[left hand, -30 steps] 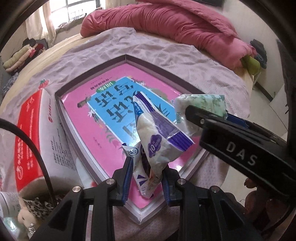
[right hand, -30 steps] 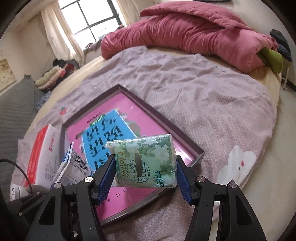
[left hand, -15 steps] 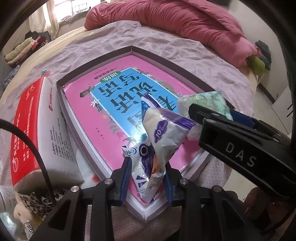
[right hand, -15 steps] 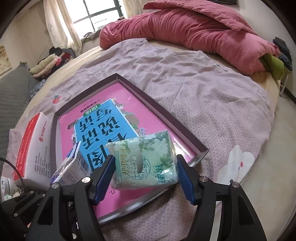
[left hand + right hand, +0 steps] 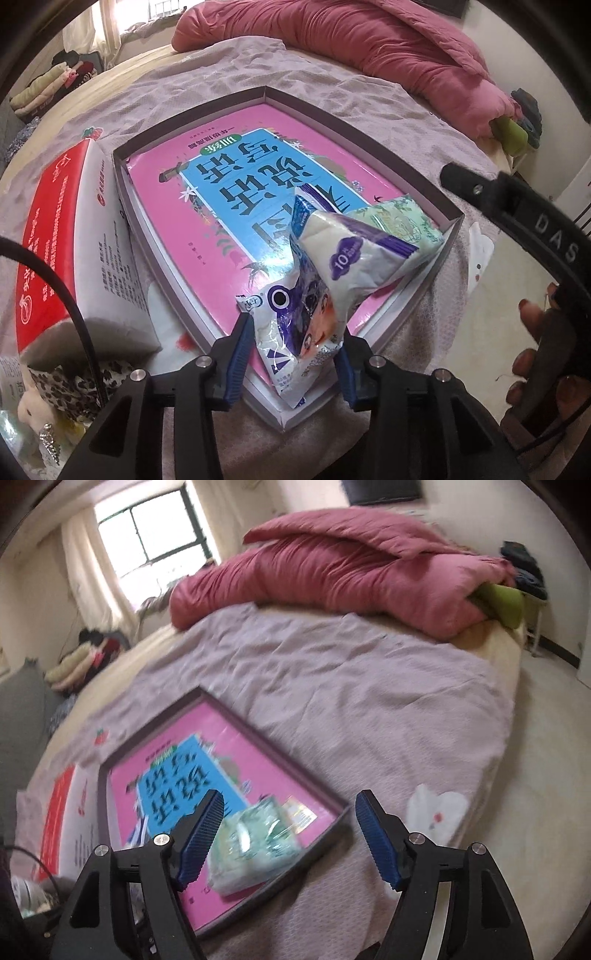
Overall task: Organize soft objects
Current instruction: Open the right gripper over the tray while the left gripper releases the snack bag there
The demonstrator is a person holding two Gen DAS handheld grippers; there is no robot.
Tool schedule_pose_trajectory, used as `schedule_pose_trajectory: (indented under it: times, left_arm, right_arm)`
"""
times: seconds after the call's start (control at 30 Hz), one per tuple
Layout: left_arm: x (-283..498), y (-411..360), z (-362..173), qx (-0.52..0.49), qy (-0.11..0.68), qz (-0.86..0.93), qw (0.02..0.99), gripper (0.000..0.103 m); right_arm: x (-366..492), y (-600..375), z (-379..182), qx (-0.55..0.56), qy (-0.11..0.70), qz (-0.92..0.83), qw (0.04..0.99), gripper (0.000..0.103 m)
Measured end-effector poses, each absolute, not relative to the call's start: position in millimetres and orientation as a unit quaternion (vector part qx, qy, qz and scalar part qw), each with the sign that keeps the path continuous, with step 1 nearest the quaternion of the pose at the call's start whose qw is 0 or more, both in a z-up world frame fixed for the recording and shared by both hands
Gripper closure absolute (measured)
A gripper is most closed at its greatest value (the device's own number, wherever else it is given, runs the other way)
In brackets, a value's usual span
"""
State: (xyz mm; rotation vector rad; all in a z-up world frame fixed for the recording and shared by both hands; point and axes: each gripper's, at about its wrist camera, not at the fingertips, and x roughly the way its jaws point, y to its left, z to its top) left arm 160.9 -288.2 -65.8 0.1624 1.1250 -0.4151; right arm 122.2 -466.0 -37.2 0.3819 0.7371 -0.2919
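Note:
My left gripper (image 5: pixel 293 360) is shut on a white and purple tissue pack (image 5: pixel 332 273), held over the near corner of the shallow box (image 5: pixel 192 114) with its pink and blue book cover. A green floral tissue pack (image 5: pixel 251 845) lies in the box near its right corner; it also shows in the left wrist view (image 5: pixel 402 221). My right gripper (image 5: pixel 291 834) is open and empty, raised above and just behind the green pack.
A red and white carton (image 5: pixel 70 236) lies left of the box on the mauve bed sheet (image 5: pixel 351 686). A pink duvet (image 5: pixel 351 572) is heaped at the far end. A plush toy (image 5: pixel 33 410) sits at the lower left. The bed edge and floor are to the right.
My right gripper has opened and let go of the green pack, which now lies in the box, and has pulled up and back. My left gripper has lowered the purple pack toward the box.

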Motion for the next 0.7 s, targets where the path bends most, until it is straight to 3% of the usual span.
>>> schedule_pose_trajectory:
  times: [0.3, 0.7]
  left_arm:
    - [153.5, -290.3, -59.9, 0.065, 0.525, -0.215, 0.821, 0.045]
    - [139.5, -281.0, -47.0, 0.032, 0.508, -0.234, 0.828, 0.042]
  right_arm:
    - [118.2, -468.7, -31.8, 0.181, 0.341, -0.148, 0.910, 0.028]
    - [113.3, -470.8, -29.8, 0.185, 0.334, -0.146, 0.912, 0.028]
